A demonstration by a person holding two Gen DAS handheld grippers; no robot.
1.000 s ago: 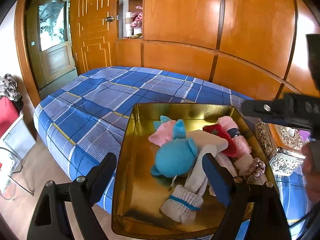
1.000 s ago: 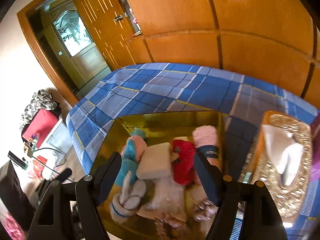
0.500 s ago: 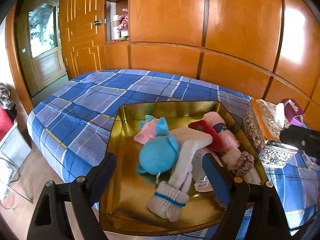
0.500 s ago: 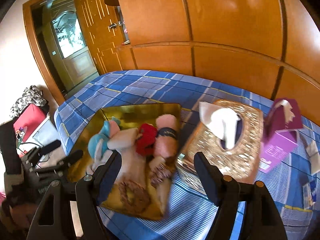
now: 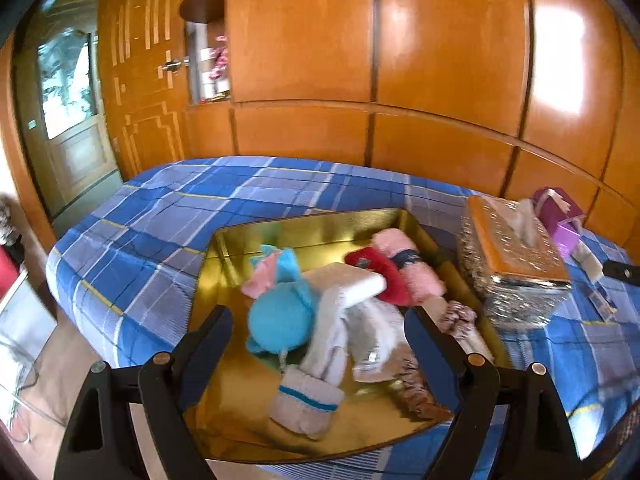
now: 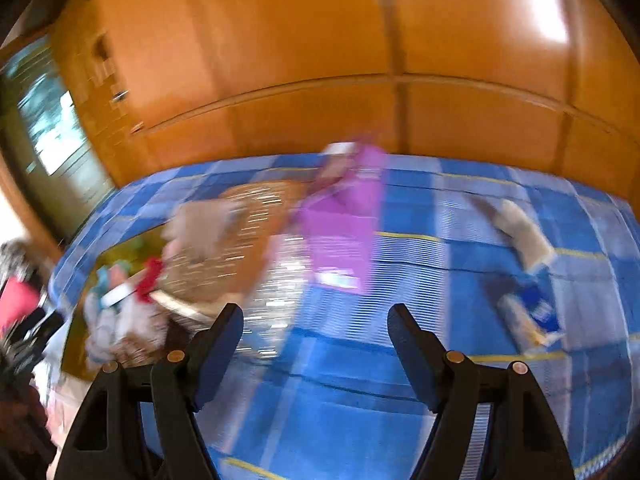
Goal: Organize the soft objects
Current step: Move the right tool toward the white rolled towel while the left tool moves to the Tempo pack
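Soft toys point(image 5: 280, 316) and socks point(image 5: 308, 400) piled in gold tray point(image 5: 224, 412)

Ornate tissue box point(image 5: 516, 258) beside purple carton point(image 5: 558, 216) on blue plaid bedspread point(image 5: 168, 216), wooden wardrobe point(image 5: 440, 52) behind.

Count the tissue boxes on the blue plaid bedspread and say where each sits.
2. The ornate silver-and-orange tissue box stands just right of the gold tray. The purple cardboard tissue box sits behind it, nearer the wooden wall. More may lie outside the views.
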